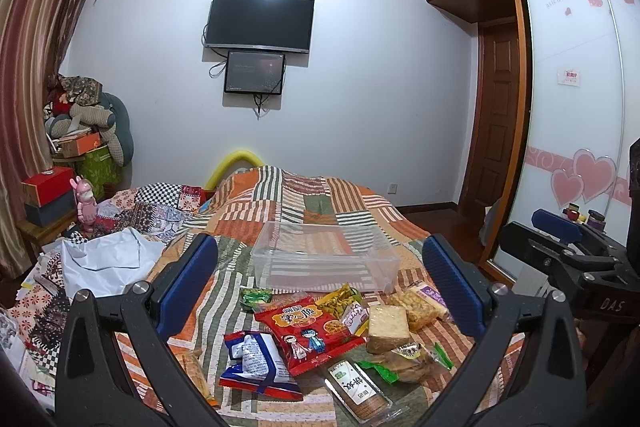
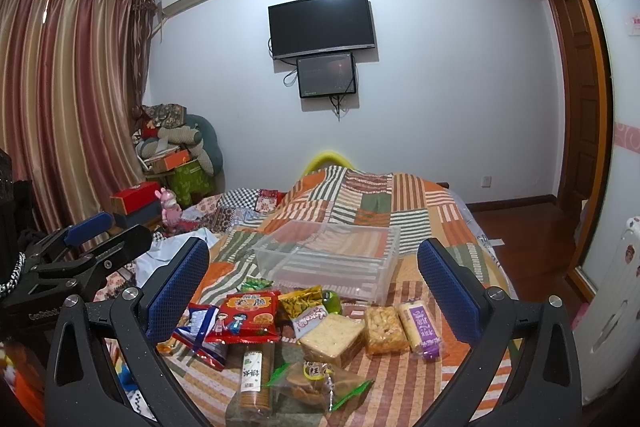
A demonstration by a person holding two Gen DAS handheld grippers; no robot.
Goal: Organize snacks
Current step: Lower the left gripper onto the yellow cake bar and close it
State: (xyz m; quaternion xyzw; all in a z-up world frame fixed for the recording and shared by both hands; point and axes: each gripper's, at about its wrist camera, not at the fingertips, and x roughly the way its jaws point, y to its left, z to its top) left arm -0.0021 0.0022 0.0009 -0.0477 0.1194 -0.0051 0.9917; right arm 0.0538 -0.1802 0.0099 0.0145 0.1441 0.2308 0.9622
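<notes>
Left wrist view: the biscuit sleeve (image 1: pixel 358 393) runs off the bottom edge, and the orange-wrapped snack (image 1: pixel 196 373) is partly hidden behind the left gripper's (image 1: pixel 320 287) near finger. The blue-and-white packet (image 1: pixel 256 359) lies partly under the red snack bag (image 1: pixel 310 333). Right wrist view: the same biscuit sleeve (image 2: pixel 252 379) is cut by the bottom edge. The green item (image 2: pixel 331 301) behind the yellow packet (image 2: pixel 300 301) is too covered to identify. Printing on all wrappers is too small to read.
</notes>
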